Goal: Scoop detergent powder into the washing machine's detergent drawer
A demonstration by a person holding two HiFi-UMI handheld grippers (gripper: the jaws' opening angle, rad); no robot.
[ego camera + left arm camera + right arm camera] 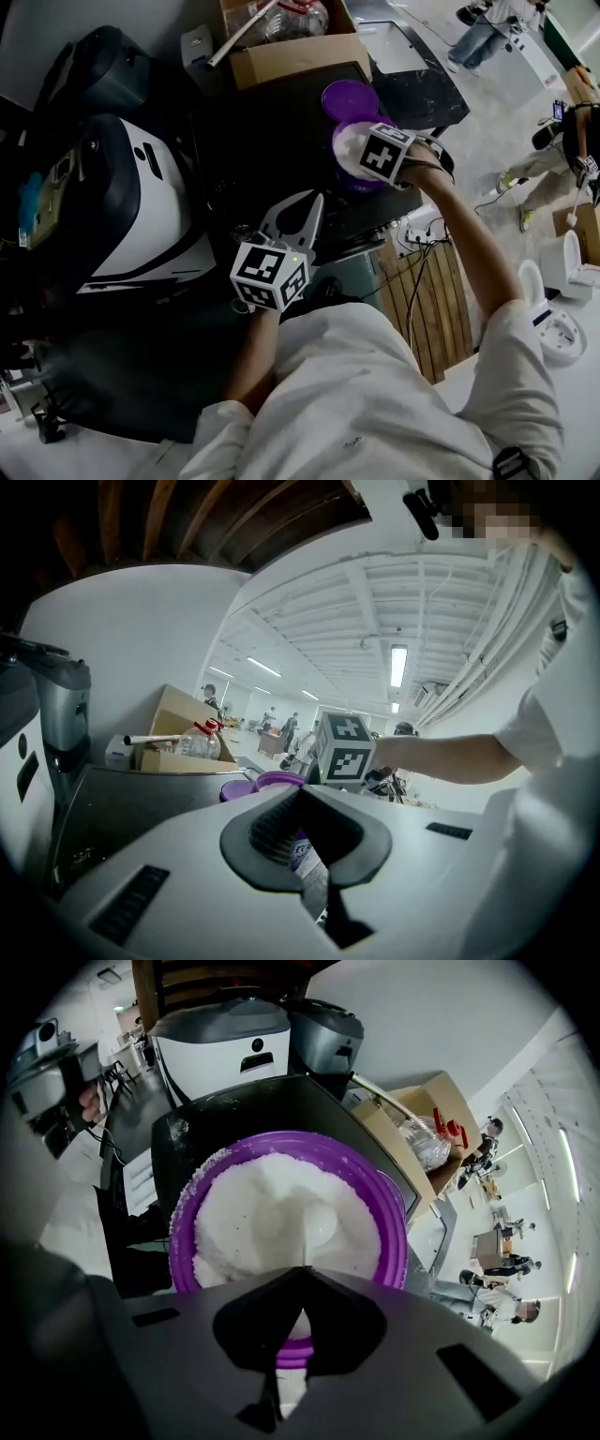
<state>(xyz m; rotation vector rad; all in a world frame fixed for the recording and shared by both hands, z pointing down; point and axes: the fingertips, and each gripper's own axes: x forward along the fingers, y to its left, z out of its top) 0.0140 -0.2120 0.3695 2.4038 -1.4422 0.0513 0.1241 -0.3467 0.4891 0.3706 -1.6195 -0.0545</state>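
Observation:
A purple tub (389,1232) full of white detergent powder (253,1213) stands on a black top (272,131). My right gripper (302,1267) hangs right over it, shut on the thin handle of a white scoop (323,1224) whose bowl lies in the powder. In the head view its marker cube hides the jaws of the right gripper (367,157) above the tub (345,141). My left gripper (298,211) hovers near the black top's front edge, pointing toward the tub (281,780). The left gripper (300,789) is shut with nothing in it.
The tub's purple lid (349,97) lies just behind it. A cardboard box (291,52) holding a clear bottle stands at the back. A white machine (141,206) and a dark grey one (103,70) sit to the left. People stand on the floor at the far right (487,33).

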